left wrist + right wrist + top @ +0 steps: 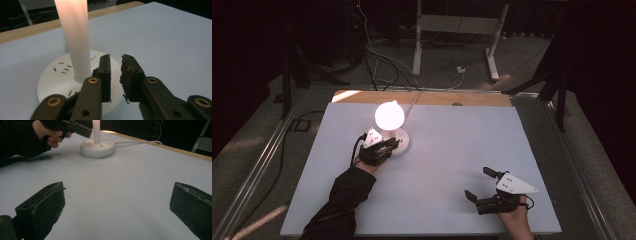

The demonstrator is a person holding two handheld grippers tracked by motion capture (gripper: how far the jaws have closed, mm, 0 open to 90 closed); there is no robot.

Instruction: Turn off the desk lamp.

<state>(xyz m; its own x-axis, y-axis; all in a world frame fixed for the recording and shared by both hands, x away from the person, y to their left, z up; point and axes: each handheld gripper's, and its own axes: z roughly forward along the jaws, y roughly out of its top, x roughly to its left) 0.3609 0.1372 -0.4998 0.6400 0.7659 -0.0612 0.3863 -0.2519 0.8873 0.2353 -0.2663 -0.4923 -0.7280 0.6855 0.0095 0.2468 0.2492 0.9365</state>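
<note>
Right now my left gripper (pixel 391 145) hovers over the near edge of the lamp base (pixel 53 77), its jaws drawn nearly together with only a narrow gap between them and nothing pinched. Just ahead of those jaws, a little to their left, the lamp's glowing white stem (pixel 75 37) rises from the middle of the round white base. A small blue-lit button (pixel 91 55) sits on the base just beyond my left jaw tip, and a few socket slots (pixel 63 69) show on the base's top, farther left of the stem. From the high view the lit globe (pixel 389 115) shines above and just beyond this gripper, and a white cable (pixel 412 102) runs away from the base toward the table's far wooden edge (pixel 422 98).

My right gripper (pixel 479 184) rests low over the pale tabletop (pixel 452 150), well apart from the lamp, with its jaws spread wide and nothing between them. Looking along it, the lamp base stands far ahead and to the left, with my left hand (pixel 51 135) beside it. My dark sleeve (pixel 342 200) covers the left forearm.
</note>
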